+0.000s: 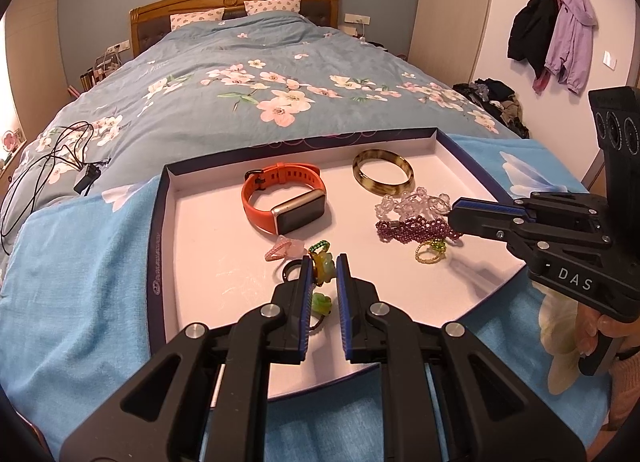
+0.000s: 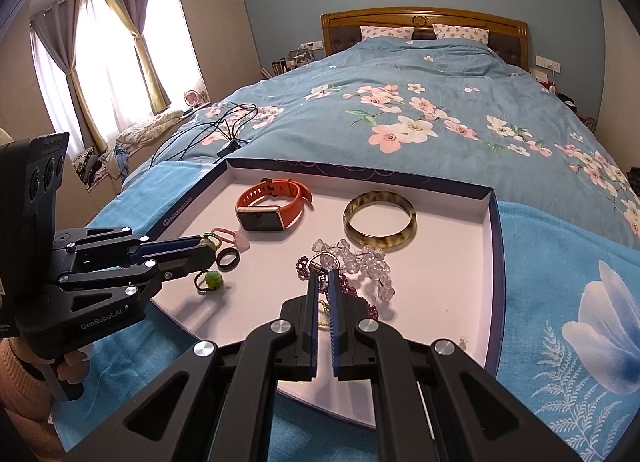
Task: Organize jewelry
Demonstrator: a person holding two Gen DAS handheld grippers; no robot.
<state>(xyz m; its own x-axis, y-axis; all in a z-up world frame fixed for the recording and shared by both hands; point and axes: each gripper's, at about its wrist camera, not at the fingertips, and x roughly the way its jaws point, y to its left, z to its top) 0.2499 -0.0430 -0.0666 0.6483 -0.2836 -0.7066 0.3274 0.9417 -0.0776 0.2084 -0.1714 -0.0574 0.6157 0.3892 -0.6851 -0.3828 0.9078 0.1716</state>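
A shallow white tray point(image 1: 208, 246) point(image 2: 448, 294) lies on a blue cloth on the bed. In it are an orange smartwatch point(image 1: 286, 201) point(image 2: 272, 207), a tortoiseshell bangle point(image 1: 382, 177) point(image 2: 380, 223), a clear bead bracelet point(image 1: 412, 201) point(image 2: 360, 262), a purple bead bracelet point(image 1: 416, 229) point(image 2: 352, 290), a pink ring point(image 1: 280, 249), a black ring point(image 2: 229, 260) and a green bead ring point(image 2: 210, 281). My left gripper point(image 1: 325, 262) is shut on a yellow-green flower ring point(image 1: 322, 266). My right gripper point(image 2: 323, 282) point(image 1: 454, 217) is shut on the purple bead bracelet's clasp end.
A black cable point(image 1: 48, 165) point(image 2: 216, 129) lies on the floral duvet left of the tray. A yellow-green bead ring point(image 1: 430, 252) sits near the right gripper. Coats point(image 1: 556, 29) hang on the right wall. Curtained windows point(image 2: 108, 49) stand to the left.
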